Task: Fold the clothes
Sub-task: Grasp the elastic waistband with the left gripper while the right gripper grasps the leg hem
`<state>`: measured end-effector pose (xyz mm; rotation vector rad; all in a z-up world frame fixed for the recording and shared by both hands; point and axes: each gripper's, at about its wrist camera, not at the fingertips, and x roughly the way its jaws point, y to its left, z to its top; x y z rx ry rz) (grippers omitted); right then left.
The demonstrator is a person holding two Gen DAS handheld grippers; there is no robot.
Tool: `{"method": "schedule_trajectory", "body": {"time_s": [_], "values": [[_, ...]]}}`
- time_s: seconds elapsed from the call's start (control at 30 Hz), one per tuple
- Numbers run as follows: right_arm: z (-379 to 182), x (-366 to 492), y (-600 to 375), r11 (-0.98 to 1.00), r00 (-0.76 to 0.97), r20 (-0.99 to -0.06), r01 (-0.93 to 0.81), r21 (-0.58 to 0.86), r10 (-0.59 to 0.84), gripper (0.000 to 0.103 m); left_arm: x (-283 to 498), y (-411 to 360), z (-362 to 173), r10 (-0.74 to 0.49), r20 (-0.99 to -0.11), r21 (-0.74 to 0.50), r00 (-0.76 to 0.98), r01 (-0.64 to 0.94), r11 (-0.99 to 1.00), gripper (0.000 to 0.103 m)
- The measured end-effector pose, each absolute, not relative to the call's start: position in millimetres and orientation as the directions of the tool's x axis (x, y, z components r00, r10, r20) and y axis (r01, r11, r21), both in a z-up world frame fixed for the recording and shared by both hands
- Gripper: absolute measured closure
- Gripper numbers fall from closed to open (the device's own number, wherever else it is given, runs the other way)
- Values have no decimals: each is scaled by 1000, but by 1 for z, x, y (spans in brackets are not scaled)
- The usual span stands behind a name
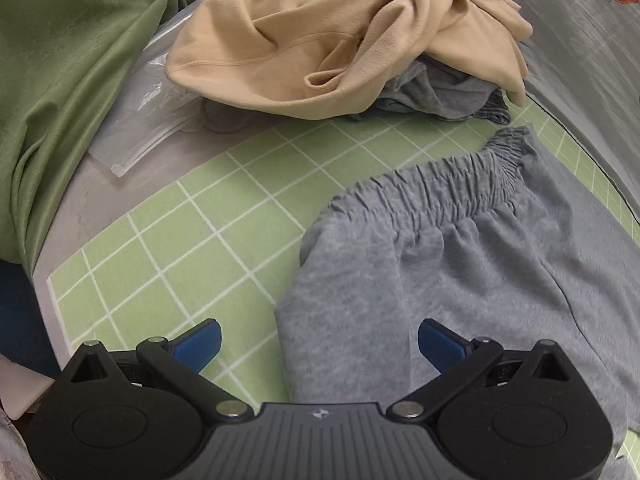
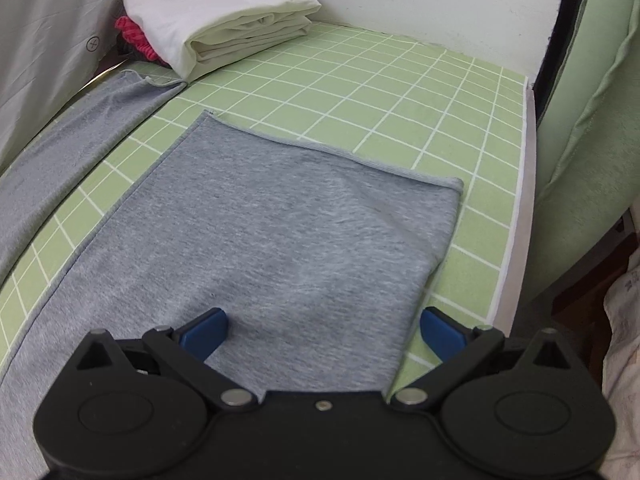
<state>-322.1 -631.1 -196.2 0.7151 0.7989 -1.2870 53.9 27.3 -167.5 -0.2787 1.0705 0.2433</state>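
Observation:
Grey sweatpants point(image 1: 460, 272) lie flat on the green grid mat point(image 1: 192, 240), their gathered elastic waistband point(image 1: 440, 188) toward the far side in the left wrist view. My left gripper point(image 1: 319, 344) hovers open over the waist's left edge, its blue pads point(image 1: 200, 342) wide apart and empty. In the right wrist view one trouser leg point(image 2: 280, 232) stretches ahead to its hemmed cuff, and the other leg point(image 2: 60, 152) runs along the left. My right gripper point(image 2: 323, 332) is open just above the near leg, with nothing held.
A crumpled beige garment point(image 1: 320, 40) lies on a pile of grey clothes point(image 1: 440, 92) at the mat's far end, beside a clear plastic bag point(image 1: 148, 128). Green fabric point(image 1: 60, 80) hangs at the left. A folded white cloth point(image 2: 216, 20) and a red item point(image 2: 136, 36) sit at the far left corner.

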Motion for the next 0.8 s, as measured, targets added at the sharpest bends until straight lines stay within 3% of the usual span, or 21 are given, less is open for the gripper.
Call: {"method": "schedule_trajectory", "body": {"time_s": [0.17, 0.23, 0.3, 0.37, 0.47, 0.57, 0.6, 0.63, 0.67, 0.8], "values": [[-196, -318, -638, 67, 55, -832, 998, 21, -552, 0, 71, 31, -166, 49, -873, -163, 485, -385, 908, 9], [-196, -317, -642, 62, 49, -828, 998, 17, -559, 0, 75, 33, -168, 45, -875, -178, 482, -406, 896, 22], [-196, -317, -646, 53, 47, -828, 998, 21, -559, 1, 78, 35, -169, 41, -878, -188, 477, -423, 887, 29], [-193, -317, -649, 42, 42, -825, 999, 22, -563, 9, 80, 37, -167, 28, -876, -203, 481, -422, 884, 41], [-189, -319, -654, 42, 49, -823, 999, 31, -565, 24, 81, 39, -166, -6, -872, -244, 490, -425, 872, 60], [-184, -323, -657, 46, 63, -819, 998, 45, -571, 51, 79, 39, -162, -26, -864, -273, 502, -425, 863, 76], [-183, -325, -658, 47, 75, -818, 997, 58, -570, 66, 78, 39, -160, -34, -860, -285, 509, -425, 859, 80], [-182, -328, -659, 48, 88, -819, 996, 74, -567, 88, 76, 39, -158, -40, -856, -297, 515, -427, 854, 82], [-182, -331, -661, 46, 110, -821, 994, 102, -561, 101, 74, 40, -155, -42, -852, -306, 523, -431, 849, 83], [-174, -345, -666, 57, 199, -800, 978, 203, -567, 101, 67, 41, -141, -37, -829, -332, 558, -438, 836, 87]]}}
